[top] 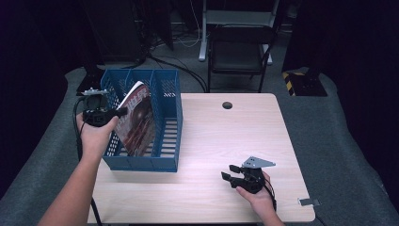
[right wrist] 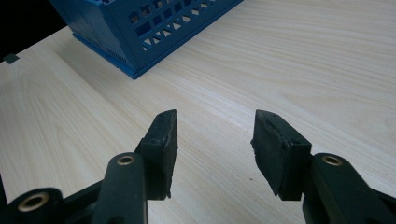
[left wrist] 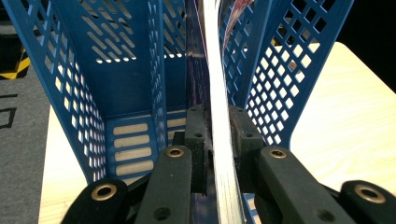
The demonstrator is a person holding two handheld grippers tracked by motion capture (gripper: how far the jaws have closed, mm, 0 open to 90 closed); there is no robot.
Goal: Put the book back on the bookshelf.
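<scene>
A magazine (top: 139,122) with a dark red cover stands tilted in a slot of the blue mesh file rack (top: 169,89) at the table's left. My left gripper (top: 120,112) is shut on its upper edge from the left. In the left gripper view the white page edges of the magazine (left wrist: 219,93) run up between the two pads (left wrist: 198,135), which press on them, inside the rack (left wrist: 135,70). My right gripper (top: 228,173) rests low over the table's front right, open, with bare wood between its fingertips (right wrist: 215,140).
The pale wooden table (top: 226,136) has a round cable hole (top: 227,105) at its far edge and a small grey tab (top: 308,202) at its front right corner. A black folding chair (top: 240,52) stands behind it. The rack's corner (right wrist: 135,32) lies beyond my right gripper.
</scene>
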